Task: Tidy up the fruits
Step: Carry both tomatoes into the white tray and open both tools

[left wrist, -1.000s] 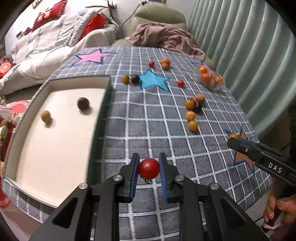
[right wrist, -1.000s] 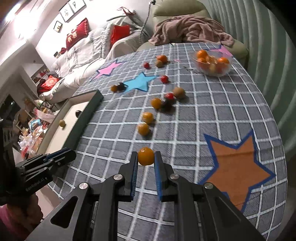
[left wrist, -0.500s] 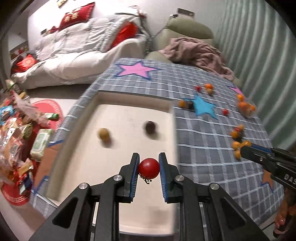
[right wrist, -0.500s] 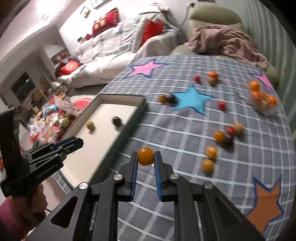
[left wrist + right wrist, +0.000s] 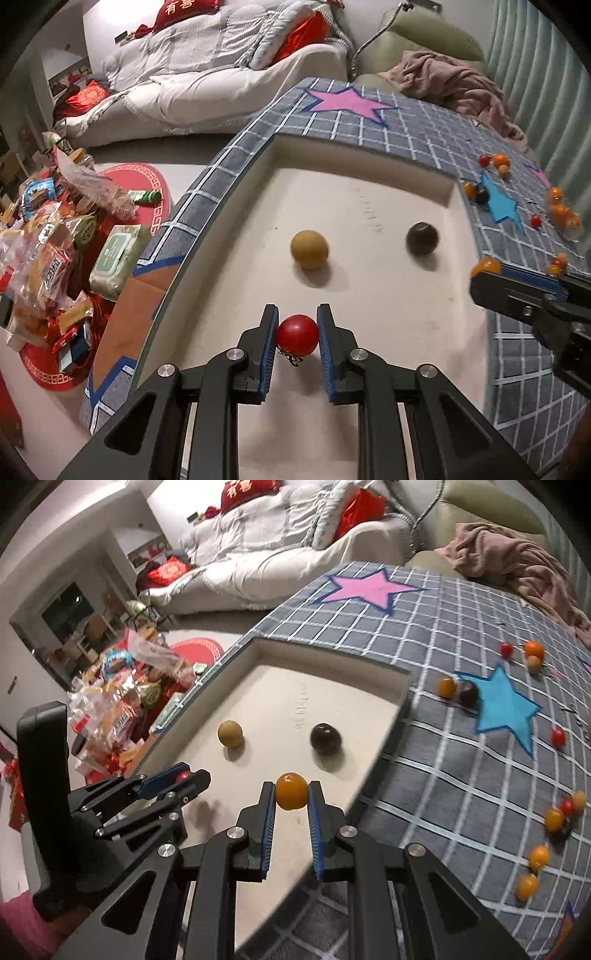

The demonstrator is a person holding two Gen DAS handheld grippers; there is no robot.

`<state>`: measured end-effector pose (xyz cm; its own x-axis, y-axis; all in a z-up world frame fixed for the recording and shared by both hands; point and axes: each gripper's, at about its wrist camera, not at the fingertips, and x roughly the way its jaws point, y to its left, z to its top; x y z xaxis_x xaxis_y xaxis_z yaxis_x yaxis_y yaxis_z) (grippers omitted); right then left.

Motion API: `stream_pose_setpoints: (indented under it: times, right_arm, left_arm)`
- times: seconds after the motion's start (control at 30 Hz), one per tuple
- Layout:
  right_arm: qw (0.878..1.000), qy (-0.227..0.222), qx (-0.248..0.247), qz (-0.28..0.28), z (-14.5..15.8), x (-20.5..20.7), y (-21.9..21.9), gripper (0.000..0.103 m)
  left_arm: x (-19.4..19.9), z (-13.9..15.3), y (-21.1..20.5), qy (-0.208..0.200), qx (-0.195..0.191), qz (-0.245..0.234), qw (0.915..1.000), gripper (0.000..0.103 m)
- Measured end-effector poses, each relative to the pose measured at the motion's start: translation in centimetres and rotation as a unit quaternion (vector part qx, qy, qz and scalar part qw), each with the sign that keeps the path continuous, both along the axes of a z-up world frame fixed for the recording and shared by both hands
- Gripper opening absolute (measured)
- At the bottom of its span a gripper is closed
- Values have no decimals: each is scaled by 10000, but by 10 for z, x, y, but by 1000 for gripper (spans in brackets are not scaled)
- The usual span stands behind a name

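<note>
Red round fruit (image 5: 297, 335) clamped in the left gripper (image 5: 297, 338) and orange round fruit (image 5: 291, 791) clamped in the right gripper (image 5: 291, 794) hang over the shallow cream tray (image 5: 369, 158), so releasing each inside it appears next.

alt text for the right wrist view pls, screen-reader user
The right gripper is shut on an orange fruit above the near edge of a cream tray that holds a tan fruit and a dark fruit. At left, the left gripper grips a red fruit; more small fruits lie scattered on the star-patterned grid cloth.
</note>
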<state>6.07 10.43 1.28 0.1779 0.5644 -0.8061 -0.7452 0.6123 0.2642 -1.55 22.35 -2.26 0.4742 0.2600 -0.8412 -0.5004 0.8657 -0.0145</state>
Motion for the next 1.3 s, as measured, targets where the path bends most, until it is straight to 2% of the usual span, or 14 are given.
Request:
stream_pose_setpoints:
  times: [0.2, 0.37, 0.43, 0.47, 0.5, 0.53, 0.57, 0.63, 0.87, 0.93, 1.3]
  right_arm:
    - [9994, 111, -318, 13, -22, 12, 25, 19]
    - [9986, 184, -490, 24, -35, 16, 31, 20]
    - [9986, 177, -491, 42, -34, 15, 31, 26]
    - [9987, 169, -479, 51, -33, 15, 31, 30]
    - [9989, 143, -442, 67, -31, 14, 30, 42]
    - [9990, 109, -421, 75, -28, 12, 30, 58]
    - [9992, 94, -365, 108, -26, 10, 30, 62]
    - [9993, 36, -351, 92, -22, 9, 29, 68]
    - [9998, 34, -196, -31, -6, 6, 21, 87]
    - [9998, -34, -199, -88, 1, 5, 18, 103]
    - [9991, -274, -302, -113, 19, -8, -5, 103]
  left_arm:
    - [7, -7, 2, 128, 210, -1, 9997, 23]
    - [11, -11, 4, 194, 187, 30, 9996, 23]
    - [12, -11, 3, 211, 222, 0, 9995, 24]
    - [12, -10, 3, 224, 248, -4, 9994, 30]
    - [12, -10, 3, 233, 268, 0, 9994, 43]
    - [11, -9, 3, 217, 266, 25, 9994, 83]
    - [8, -7, 3, 95, 304, 94, 9994, 100]
    - [3, -1, 0, -95, 424, 129, 9990, 100]
    - [1, 4, -6, 29, 384, 42, 9992, 100]
    - [0, 5, -7, 31, 345, 48, 9994, 100]
    - [-10, 17, -18, 7, 293, 52, 9996, 100]
